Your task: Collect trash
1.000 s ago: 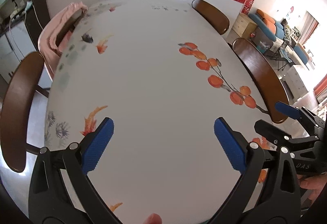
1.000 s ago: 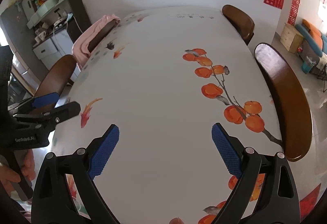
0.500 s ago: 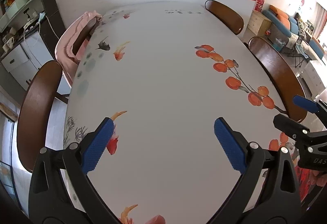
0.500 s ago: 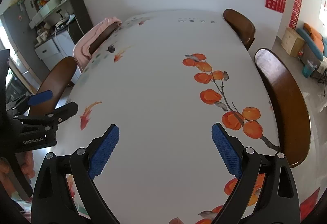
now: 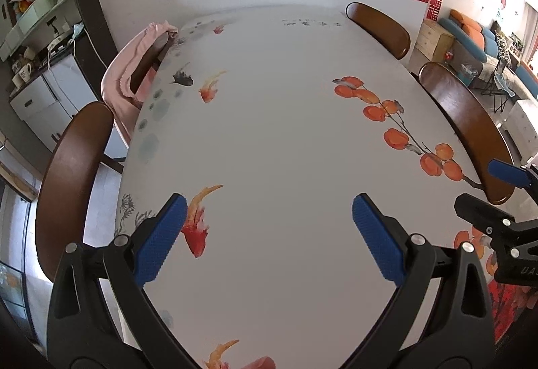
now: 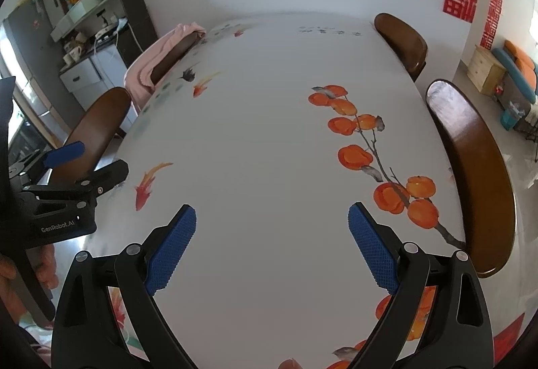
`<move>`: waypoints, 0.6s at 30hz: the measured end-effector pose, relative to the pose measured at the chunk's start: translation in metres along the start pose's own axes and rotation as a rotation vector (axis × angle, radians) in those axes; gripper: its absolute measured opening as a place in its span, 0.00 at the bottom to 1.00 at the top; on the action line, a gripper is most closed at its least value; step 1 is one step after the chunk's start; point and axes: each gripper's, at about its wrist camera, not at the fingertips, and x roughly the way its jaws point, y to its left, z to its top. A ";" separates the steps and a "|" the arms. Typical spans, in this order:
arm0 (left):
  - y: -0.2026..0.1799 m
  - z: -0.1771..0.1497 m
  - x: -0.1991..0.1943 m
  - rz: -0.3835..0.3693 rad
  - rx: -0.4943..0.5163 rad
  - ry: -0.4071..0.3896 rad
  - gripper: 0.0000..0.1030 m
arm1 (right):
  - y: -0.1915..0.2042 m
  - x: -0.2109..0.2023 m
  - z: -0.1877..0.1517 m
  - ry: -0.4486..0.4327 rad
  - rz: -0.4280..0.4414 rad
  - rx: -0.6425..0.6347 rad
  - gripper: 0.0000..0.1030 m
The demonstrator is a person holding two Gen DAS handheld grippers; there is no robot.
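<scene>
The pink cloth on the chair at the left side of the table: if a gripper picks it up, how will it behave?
The pink cloth is probably floppy: it drapes in folds over the chair back. It looks thin, so likely light. Pinched at one spot, most of it would probably hang down and may drag along the chair.

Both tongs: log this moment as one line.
left tongs: open, empty | right tongs: open, empty | both over table | trash: none in view | pink cloth on chair
</scene>
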 end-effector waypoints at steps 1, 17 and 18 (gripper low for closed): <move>0.001 0.000 0.001 -0.001 -0.002 0.002 0.93 | 0.000 0.000 0.000 -0.001 -0.001 0.001 0.89; 0.011 -0.002 0.011 -0.041 -0.028 0.026 0.93 | 0.005 0.010 0.002 0.020 -0.010 0.009 0.89; 0.010 -0.002 0.012 -0.044 -0.026 0.030 0.93 | 0.005 0.010 0.002 0.020 -0.011 0.012 0.89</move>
